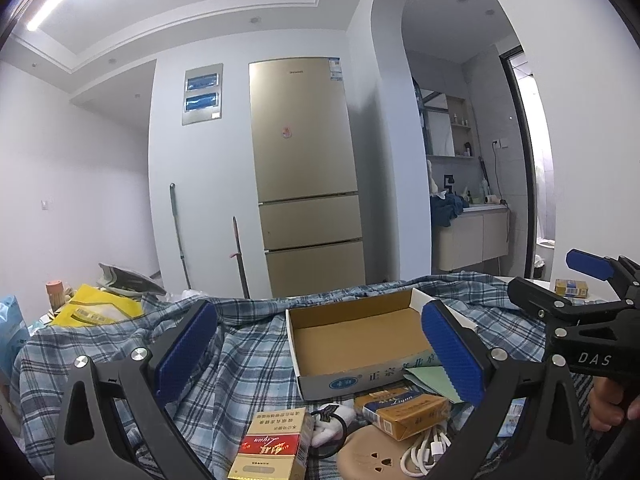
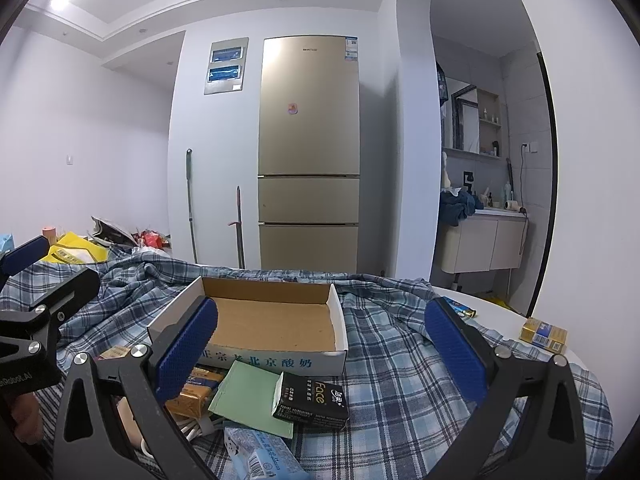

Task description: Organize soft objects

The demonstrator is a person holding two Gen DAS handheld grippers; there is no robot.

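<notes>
Both grippers spread wide and empty above the clutter on the plaid cloth.

Left gripper (image 1: 320, 344): jaws apart, nothing held; just under its fingers lie a red-and-gold carton (image 1: 272, 450), a white soft toy with a black ring (image 1: 332, 420), a white cable (image 1: 424, 450) and a yellow packet (image 1: 404, 410). Right gripper (image 2: 320, 344): jaws apart, nothing held; below it a blue tissue pack (image 2: 260, 456), a black Face pack (image 2: 312, 400) on a green sleeve (image 2: 244, 396). Ahead of both, touching the sleeve, sits the cardboard tray (image 2: 276, 356), nothing inside. Plaid cloth (image 2: 400, 380) spreads under everything; far behind stands a gold fridge (image 2: 308, 152).
</notes>
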